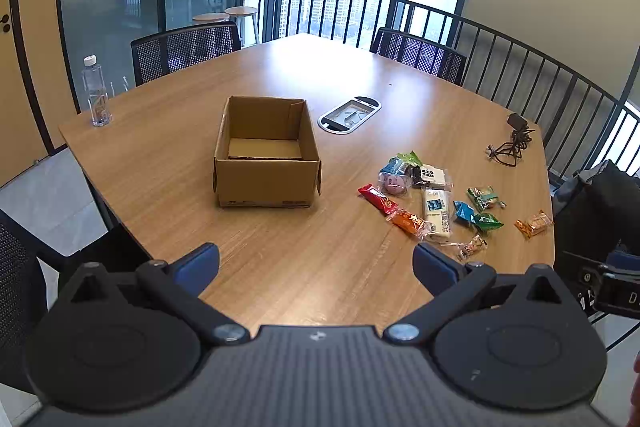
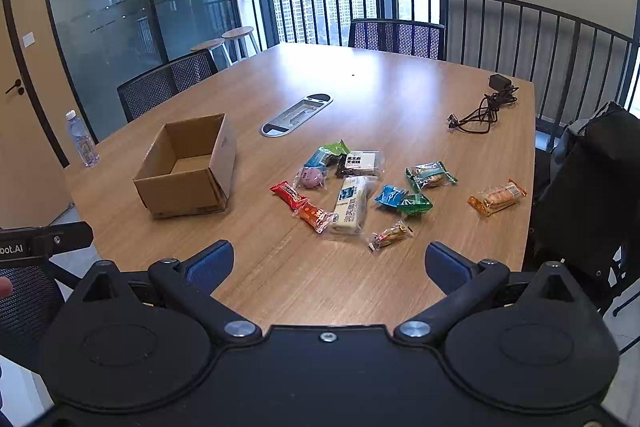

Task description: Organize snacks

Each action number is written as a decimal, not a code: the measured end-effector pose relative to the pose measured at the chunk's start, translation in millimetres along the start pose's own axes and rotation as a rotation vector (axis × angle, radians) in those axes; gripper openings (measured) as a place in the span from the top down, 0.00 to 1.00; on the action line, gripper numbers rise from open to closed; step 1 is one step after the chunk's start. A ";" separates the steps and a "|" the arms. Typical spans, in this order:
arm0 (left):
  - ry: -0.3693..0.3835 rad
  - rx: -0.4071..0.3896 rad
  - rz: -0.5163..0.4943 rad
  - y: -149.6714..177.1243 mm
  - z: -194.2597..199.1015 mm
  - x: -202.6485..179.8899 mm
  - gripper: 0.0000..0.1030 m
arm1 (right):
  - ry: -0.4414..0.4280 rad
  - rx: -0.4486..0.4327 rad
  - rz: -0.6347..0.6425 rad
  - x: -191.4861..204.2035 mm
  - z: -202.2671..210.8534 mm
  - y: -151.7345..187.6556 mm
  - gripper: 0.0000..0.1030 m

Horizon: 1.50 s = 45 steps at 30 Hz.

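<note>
A loose cluster of colourful wrapped snack packets (image 2: 352, 187) lies on the wooden table (image 2: 400, 99), right of an open, empty brown cardboard box (image 1: 266, 151). The left gripper (image 1: 316, 267) and right gripper (image 2: 329, 263) hover near the table's front edge, both spread wide, holding nothing.

Two wrist views from the table's (image 1: 280, 267) near edge, facing across it, both sharing cardboard box (image 1: 267, 163) and snacks (image 2: 360, 187).

Office meeting room: conference table (image 2: 400, 99), mesh chairs (image 2: 396, 33), glass partitions (image 2: 120, 19).
</note>
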<state>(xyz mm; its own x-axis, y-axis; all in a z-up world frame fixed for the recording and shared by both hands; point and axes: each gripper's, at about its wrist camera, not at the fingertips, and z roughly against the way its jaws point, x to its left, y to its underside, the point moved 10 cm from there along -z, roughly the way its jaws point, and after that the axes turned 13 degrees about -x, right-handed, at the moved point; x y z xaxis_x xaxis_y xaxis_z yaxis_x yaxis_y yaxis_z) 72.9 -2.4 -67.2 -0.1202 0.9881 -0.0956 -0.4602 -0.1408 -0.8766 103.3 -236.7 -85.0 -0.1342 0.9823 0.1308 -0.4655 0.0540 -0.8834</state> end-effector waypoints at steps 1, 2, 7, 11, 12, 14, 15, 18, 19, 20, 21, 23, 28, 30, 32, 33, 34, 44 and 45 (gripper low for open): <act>-0.004 0.001 0.002 0.1 0.0 0.8 0.00 | -0.001 -0.002 0.001 0.4 -0.2 -0.3 0.00; -0.005 0.001 0.004 0.2 0.2 1.2 0.00 | 0.000 -0.004 0.004 0.9 -0.1 -0.5 0.00; -0.008 -0.001 0.010 -1.3 1.1 2.8 0.00 | -0.005 -0.002 0.006 2.7 0.3 0.0 0.00; -0.011 0.000 0.012 -1.2 1.3 2.9 0.00 | -0.009 -0.004 0.008 3.1 0.9 -0.7 0.00; -0.012 0.000 0.012 -1.0 1.7 3.1 0.00 | -0.010 -0.004 0.010 3.4 0.9 -0.6 0.00; -0.011 -0.001 0.013 -1.1 2.3 3.1 0.00 | -0.010 -0.004 0.012 4.1 1.1 -0.3 0.00; -0.011 -0.001 0.013 -1.2 2.5 3.1 0.00 | -0.009 -0.004 0.012 3.7 1.4 -0.2 0.00; -0.011 -0.001 0.014 -1.3 2.4 3.3 0.00 | -0.006 -0.006 0.012 3.7 1.6 0.1 0.00; -0.011 0.000 0.014 -1.3 2.4 3.4 0.00 | -0.006 -0.006 0.012 3.4 1.9 0.3 0.00; -0.011 0.000 0.015 -1.3 2.5 3.2 0.00 | -0.005 -0.005 0.012 3.2 2.3 0.6 0.00; -0.011 -0.001 0.015 -1.4 3.1 3.1 0.00 | -0.005 -0.005 0.013 3.1 2.6 0.9 0.00; -0.011 -0.001 0.014 -1.3 3.0 3.0 0.00 | -0.004 -0.006 0.012 2.5 3.2 0.9 0.00; -0.009 -0.001 0.014 -1.5 4.0 2.3 0.00 | 0.002 -0.009 0.011 0.3 3.8 -1.5 0.00; -0.009 -0.001 0.014 -1.4 5.2 1.0 0.00 | 0.002 -0.006 0.004 -0.9 3.9 -1.5 0.00; -0.009 -0.001 0.015 -1.6 5.3 0.4 0.00 | 0.001 -0.009 0.002 -2.0 4.4 -2.2 0.00; -0.009 0.000 0.015 -1.5 5.4 0.7 0.00 | 0.002 -0.009 0.004 -2.5 4.2 -2.7 0.00; -0.009 0.000 0.015 -1.5 5.6 0.6 0.00 | 0.001 -0.009 0.003 -2.9 4.2 -3.2 0.00; -0.002 0.013 0.006 -11.8 -1.6 -9.4 0.00 | 0.008 -0.021 -0.010 -7.8 0.6 -15.1 0.00; 0.000 0.015 0.003 -12.8 -3.0 -10.7 0.00 | 0.008 -0.021 -0.016 -9.3 -1.2 -16.4 0.00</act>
<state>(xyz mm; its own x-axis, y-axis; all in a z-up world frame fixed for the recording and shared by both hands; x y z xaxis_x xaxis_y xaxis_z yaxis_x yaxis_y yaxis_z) 82.7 -11.0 -56.3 -0.1220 0.9876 -0.0985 -0.4730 -0.1451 -0.8690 113.1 -246.5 -72.3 -0.1203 0.9826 0.1414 -0.4494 0.0731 -0.8903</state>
